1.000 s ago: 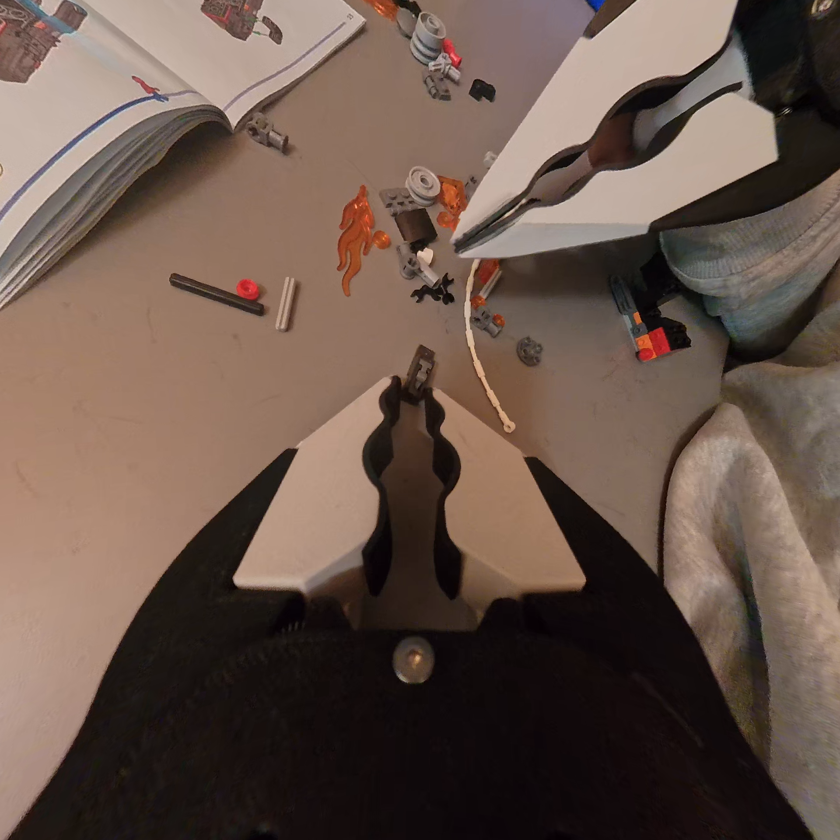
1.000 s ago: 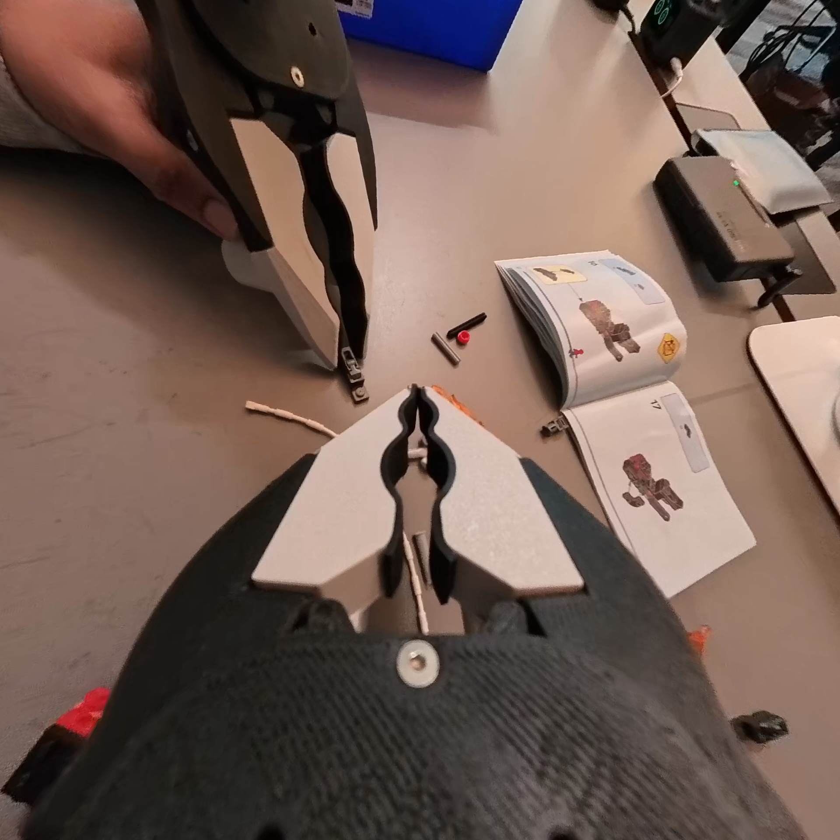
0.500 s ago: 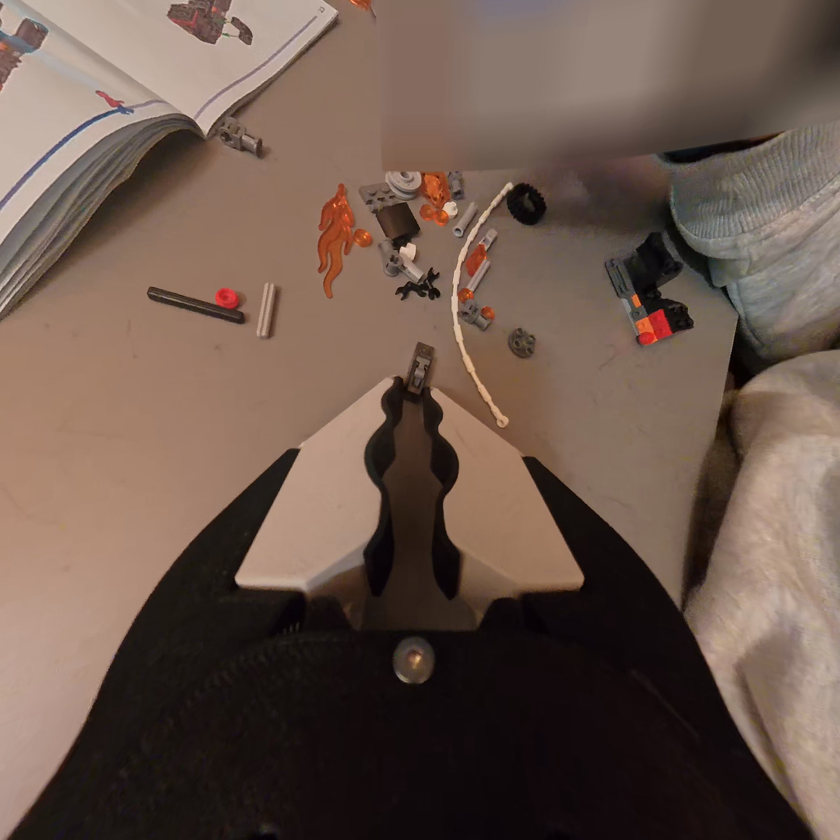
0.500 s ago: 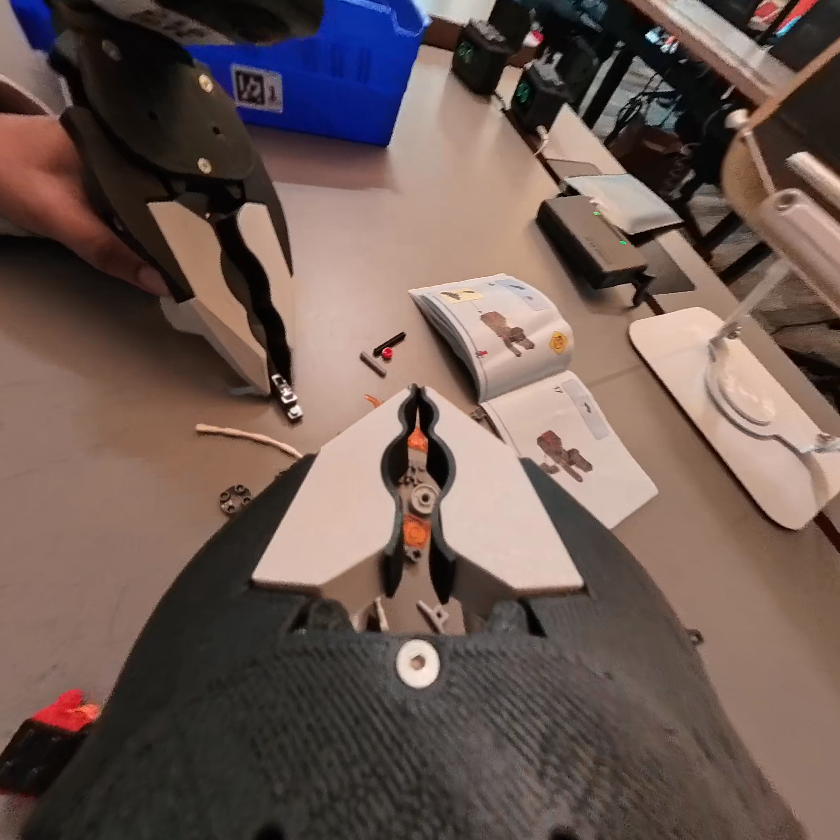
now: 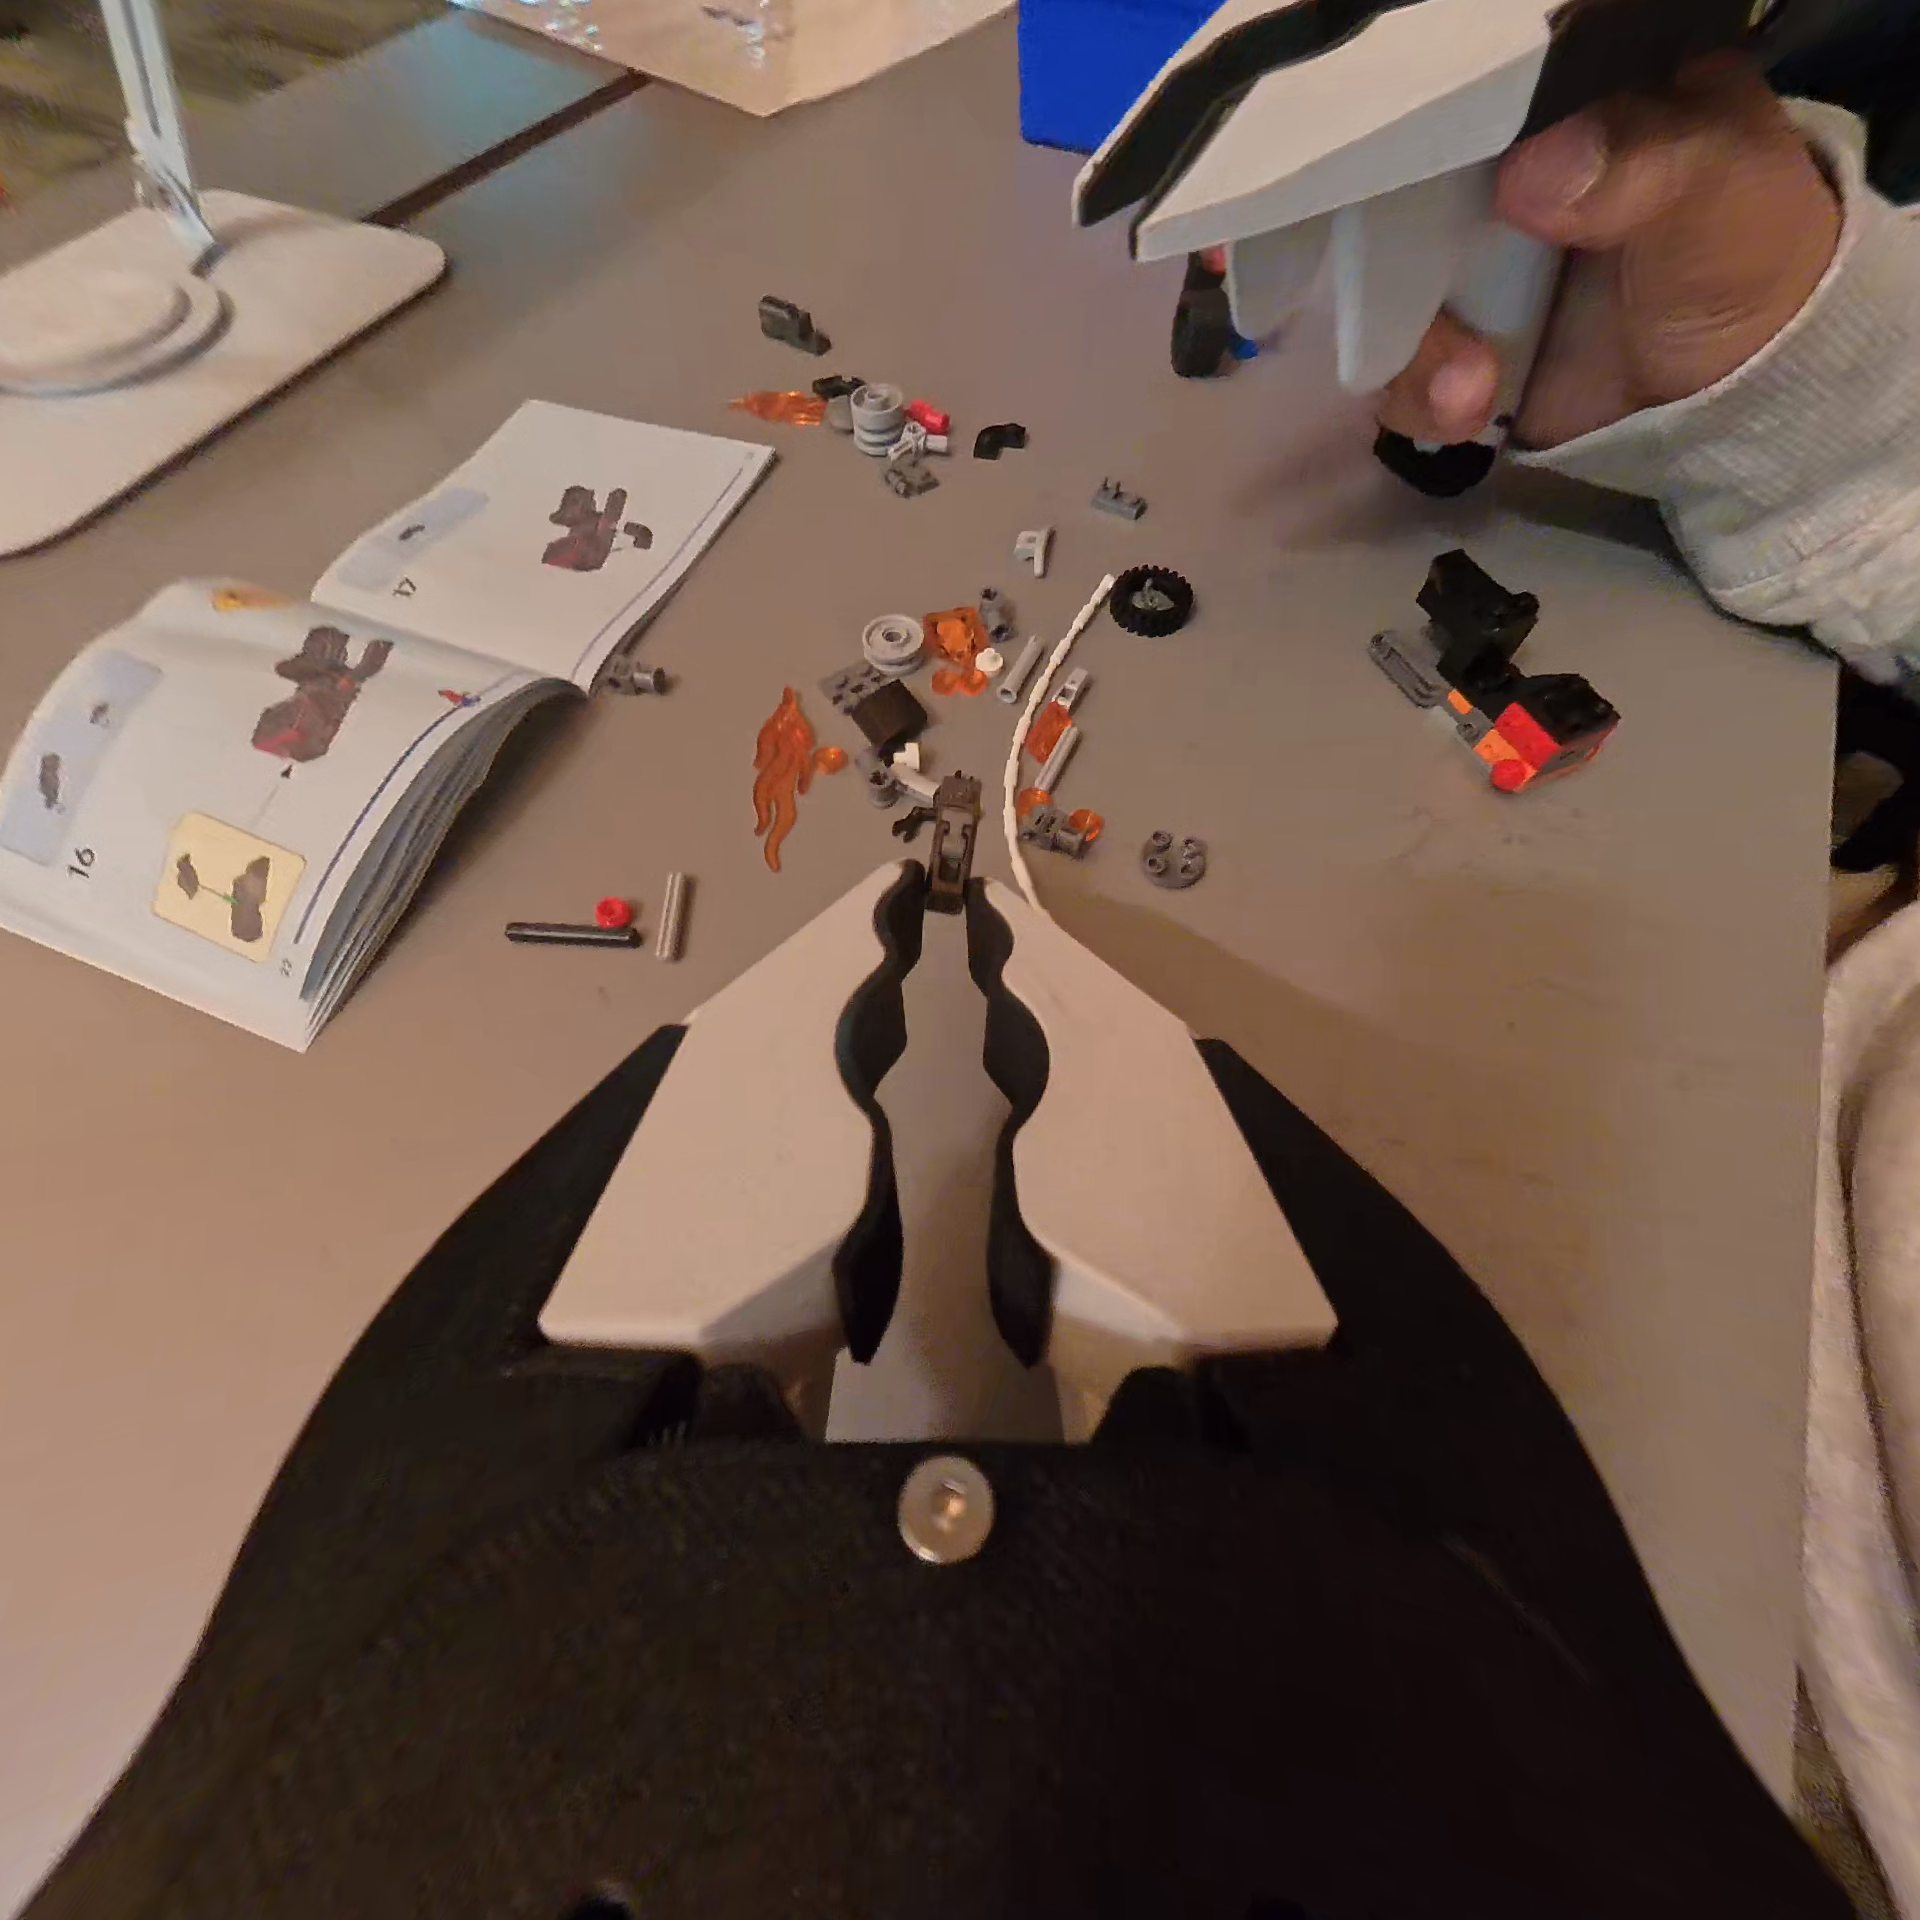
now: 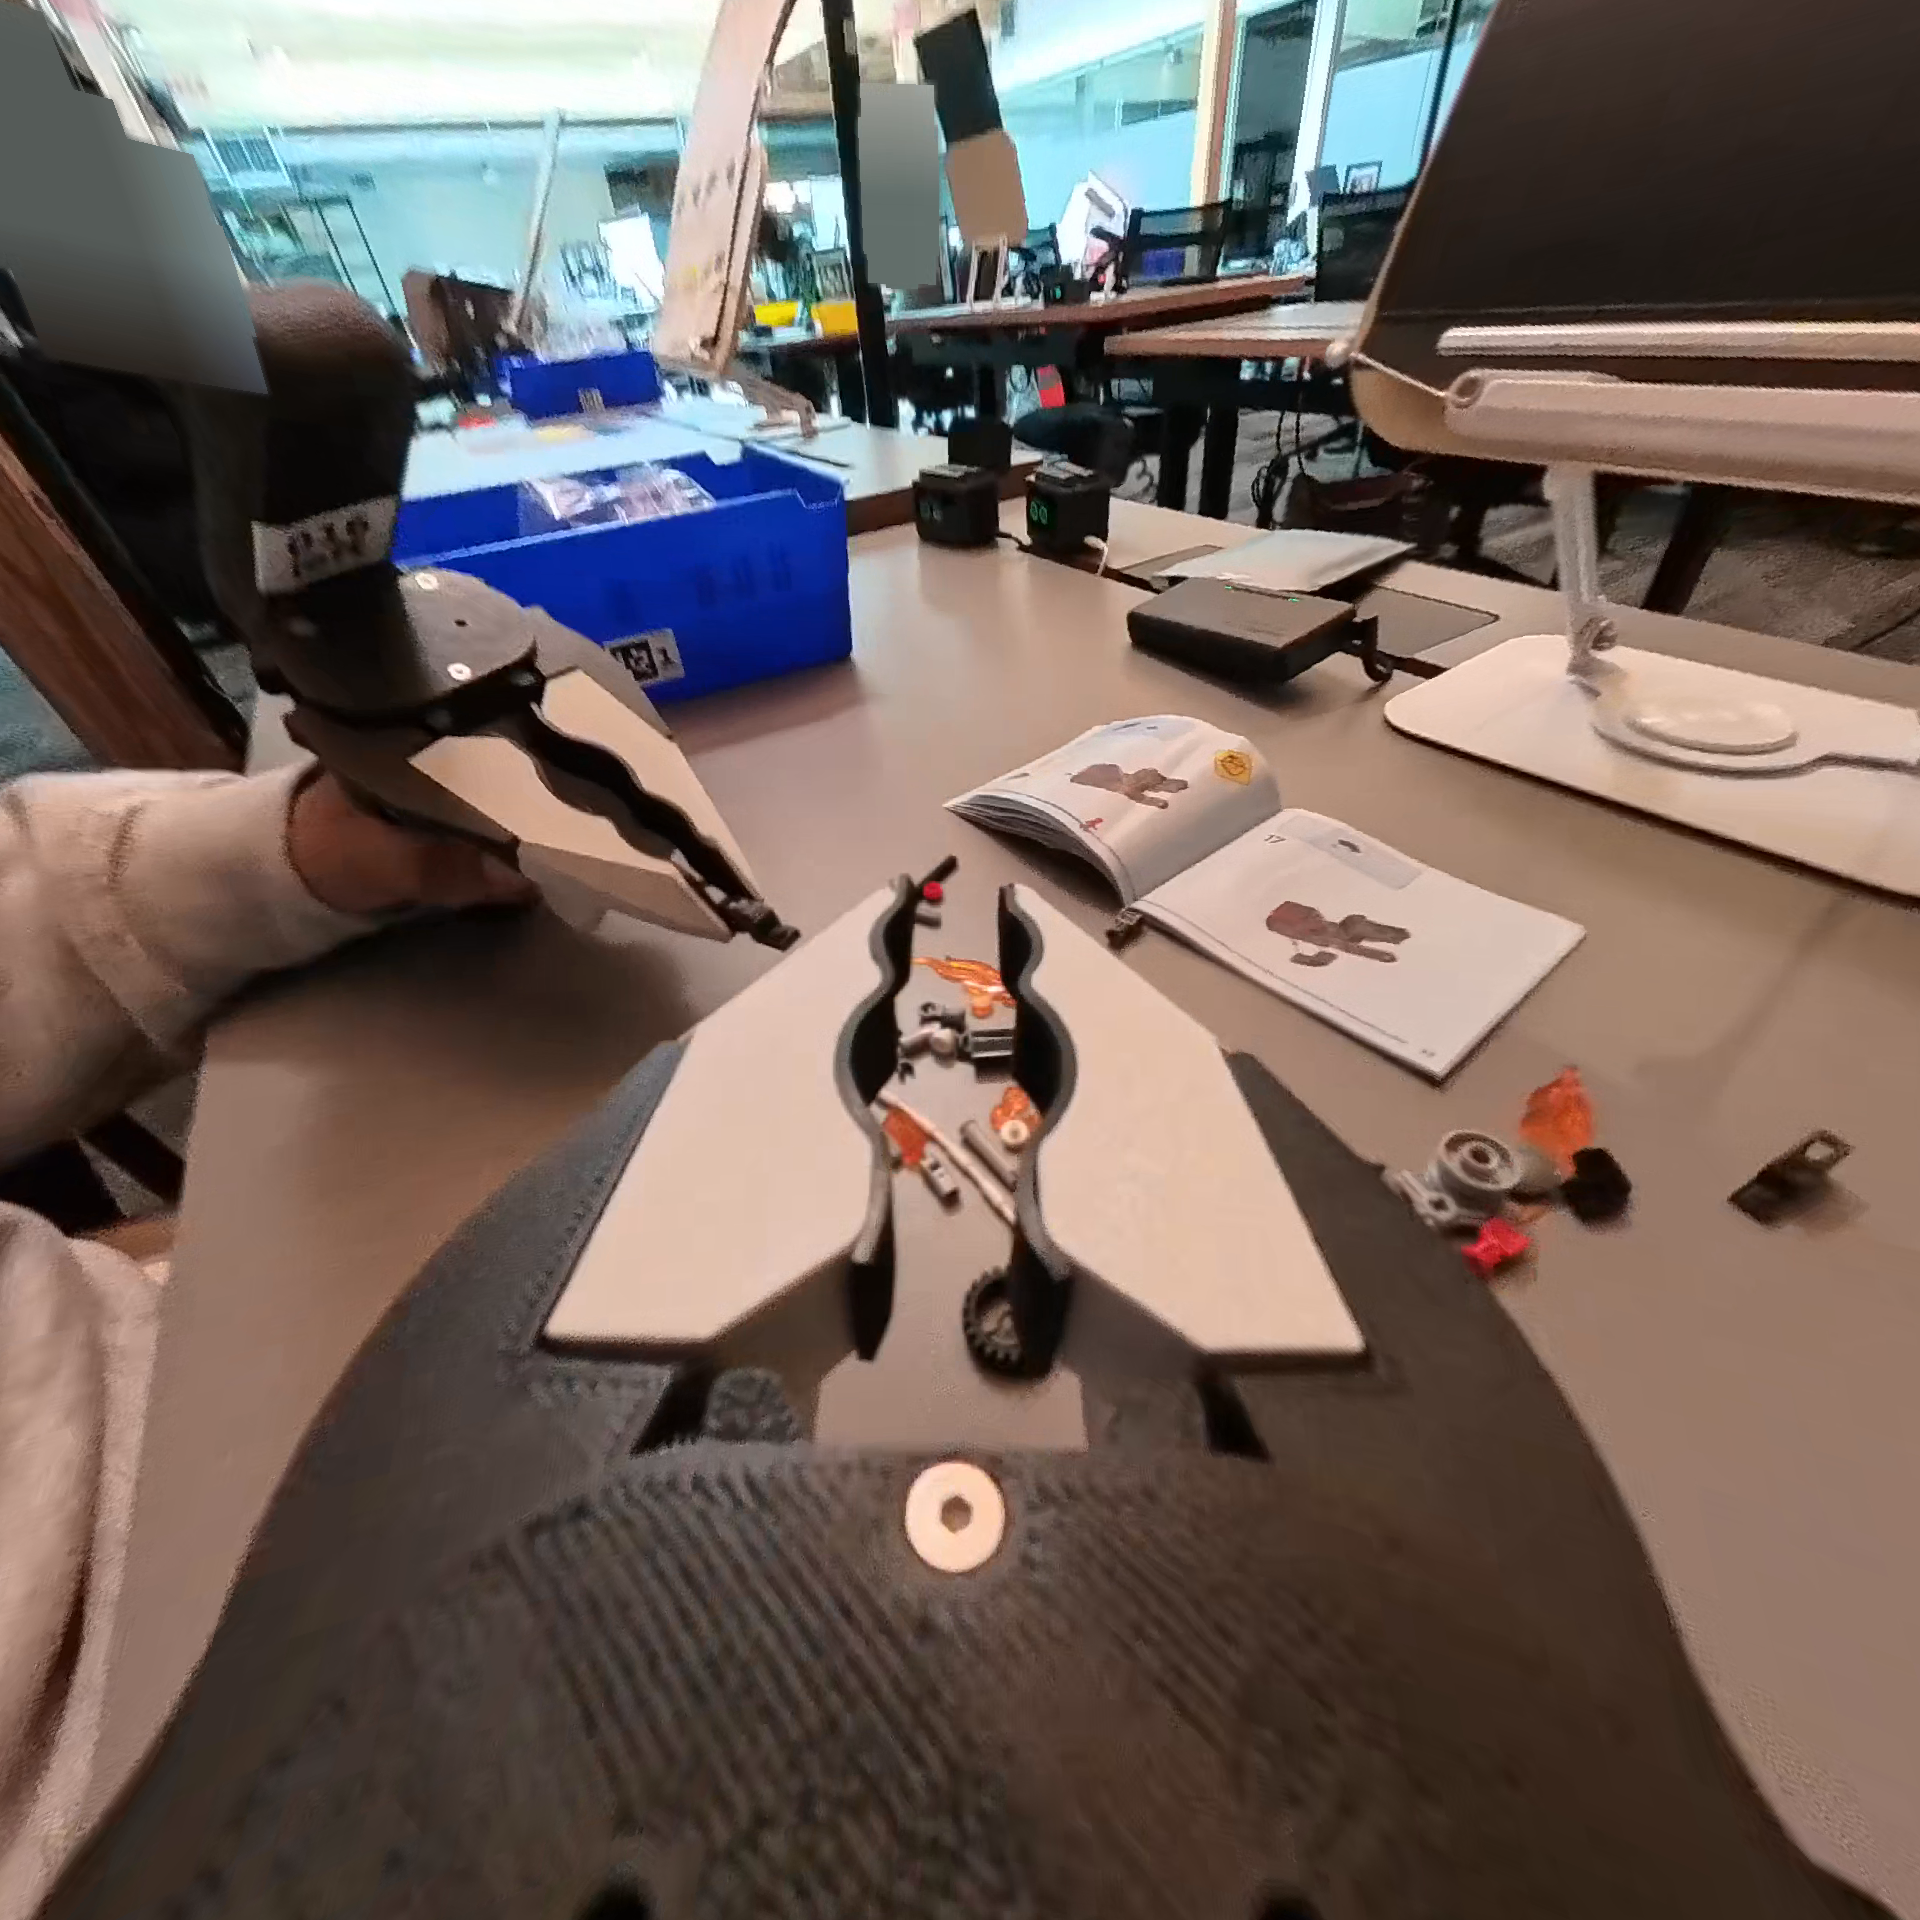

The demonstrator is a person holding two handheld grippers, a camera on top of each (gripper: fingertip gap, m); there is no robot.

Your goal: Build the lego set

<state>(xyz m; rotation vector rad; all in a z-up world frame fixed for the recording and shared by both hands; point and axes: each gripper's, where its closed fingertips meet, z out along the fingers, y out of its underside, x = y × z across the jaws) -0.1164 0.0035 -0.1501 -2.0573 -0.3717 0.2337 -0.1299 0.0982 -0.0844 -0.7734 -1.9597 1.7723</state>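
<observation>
Seen from the left wrist: left gripper [image 5: 948, 883] pinched on a small dark grey hinged lego piece [image 5: 954, 836], long axis running straight out past the fingertips, with the black-and-red part-built lego body [image 5: 1496, 686] lying ahead and well to the right, nearer the raised right gripper [image 5: 1117, 208]. Seen from the right wrist: right gripper [image 6: 948, 909] narrowly parted and empty, scattered grey and orange loose lego parts [image 6: 961, 1039] directly beneath, the held piece just ahead to the left.
</observation>
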